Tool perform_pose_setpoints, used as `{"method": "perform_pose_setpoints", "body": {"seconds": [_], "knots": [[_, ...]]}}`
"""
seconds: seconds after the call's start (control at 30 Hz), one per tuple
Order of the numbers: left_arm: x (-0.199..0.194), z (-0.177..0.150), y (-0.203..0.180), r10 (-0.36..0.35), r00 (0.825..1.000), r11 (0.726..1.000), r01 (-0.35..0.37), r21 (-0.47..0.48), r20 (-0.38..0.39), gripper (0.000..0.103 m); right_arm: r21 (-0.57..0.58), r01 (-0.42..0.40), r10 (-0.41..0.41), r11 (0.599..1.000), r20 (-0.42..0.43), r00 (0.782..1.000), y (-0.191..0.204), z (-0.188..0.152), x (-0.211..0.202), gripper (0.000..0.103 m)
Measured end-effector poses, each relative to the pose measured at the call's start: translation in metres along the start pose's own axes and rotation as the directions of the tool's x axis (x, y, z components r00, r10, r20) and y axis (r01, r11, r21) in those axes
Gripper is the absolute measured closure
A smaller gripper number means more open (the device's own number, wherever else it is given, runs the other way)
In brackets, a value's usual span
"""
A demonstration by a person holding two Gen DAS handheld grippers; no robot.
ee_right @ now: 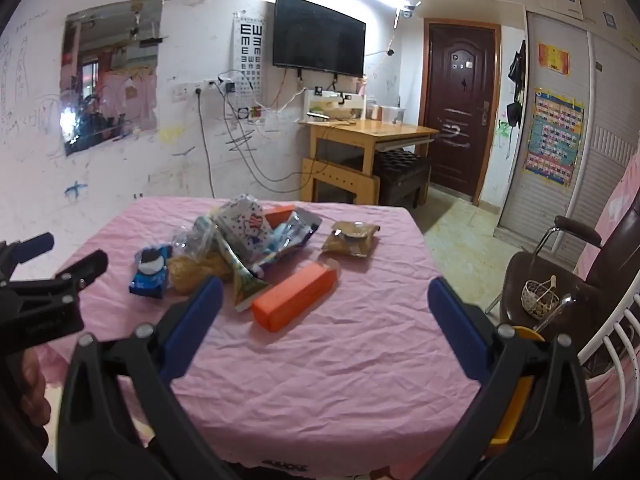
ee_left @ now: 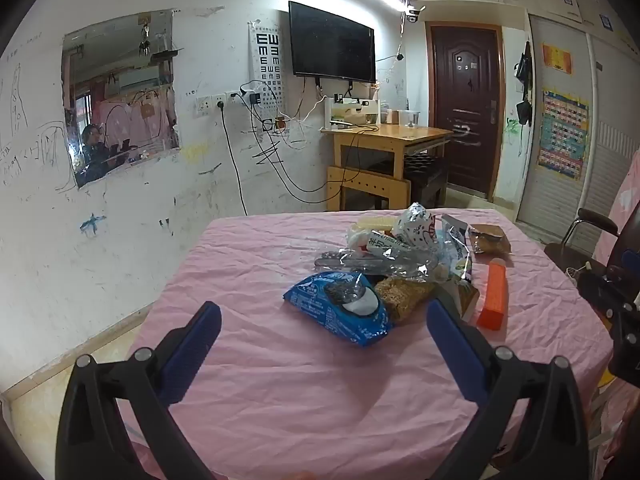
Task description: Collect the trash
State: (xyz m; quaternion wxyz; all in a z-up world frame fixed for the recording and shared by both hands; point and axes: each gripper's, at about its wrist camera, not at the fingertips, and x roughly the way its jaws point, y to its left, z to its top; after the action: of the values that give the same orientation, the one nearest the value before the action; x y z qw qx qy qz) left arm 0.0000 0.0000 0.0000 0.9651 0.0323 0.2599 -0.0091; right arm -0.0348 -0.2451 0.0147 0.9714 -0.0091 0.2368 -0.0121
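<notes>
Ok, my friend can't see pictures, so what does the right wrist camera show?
The open right gripper hovers over a table with a pink cloth, facing an orange box and a pile of snack wrappers. The left gripper shows at the left edge; a brown chair stands to the right.

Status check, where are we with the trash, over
Left gripper open, empty. Right gripper open, empty. Trash pile untouched on pink table. Nothing in the way.

A heap of wrappers (ee_left: 400,256) lies on the table (ee_left: 280,380), right of centre in the left wrist view. A biscuit packet (ee_left: 340,308) sits at its near left, a box (ee_left: 494,294) at its right, a small pouch (ee_left: 490,239) behind that. Beyond, a desk (ee_left: 392,140) stands below the television (ee_left: 332,42); a door (ee_left: 466,104) is to its right.
</notes>
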Motion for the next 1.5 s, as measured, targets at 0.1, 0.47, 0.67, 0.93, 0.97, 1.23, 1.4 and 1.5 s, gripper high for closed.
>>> {"method": "perform_pose_setpoints", "body": {"seconds": [0.1,0.47,0.67,0.93,0.97,1.23,1.4,1.5], "knots": [[0.0,0.0,0.0,-0.003,1.0,1.0,0.003,-0.006,-0.005,0.005,-0.006,0.003,-0.003,1.0,-0.001,1.0,0.001,0.0,0.0,0.004],[-0.001,-0.002,-0.004,0.005,1.0,1.0,-0.005,-0.007,-0.002,0.005,-0.006,0.0,0.0,1.0,0.0,1.0,0.002,0.002,0.0,0.004],[0.002,0.0,0.001,0.006,1.0,1.0,-0.006,-0.01,-0.003,0.005,-0.007,-0.001,0.001,1.0,-0.002,1.0,0.003,0.002,0.001,0.004],[-0.002,0.001,0.004,0.007,1.0,1.0,-0.007,-0.012,0.0,0.005,-0.008,-0.001,0.001,1.0,0.0,1.0,0.004,0.002,0.002,0.004],[-0.002,0.001,0.004,0.007,1.0,1.0,-0.007,-0.013,0.0,0.005,-0.006,-0.001,0.001,1.0,0.002,1.0,0.005,0.003,0.0,0.004],[-0.002,0.001,0.006,0.005,1.0,1.0,-0.005,-0.012,-0.004,0.005,-0.006,-0.003,0.003,1.0,0.002,1.0,0.005,0.003,0.0,0.004],[-0.002,0.001,0.005,0.005,1.0,1.0,-0.005,-0.011,-0.003,0.005,-0.006,-0.002,0.002,1.0,0.002,1.0,0.006,0.003,0.0,0.004],[-0.002,0.001,0.007,0.005,1.0,1.0,-0.005,-0.013,-0.004,0.005,-0.006,-0.003,0.003,1.0,0.003,1.0,0.006,0.005,0.003,0.004]]}}
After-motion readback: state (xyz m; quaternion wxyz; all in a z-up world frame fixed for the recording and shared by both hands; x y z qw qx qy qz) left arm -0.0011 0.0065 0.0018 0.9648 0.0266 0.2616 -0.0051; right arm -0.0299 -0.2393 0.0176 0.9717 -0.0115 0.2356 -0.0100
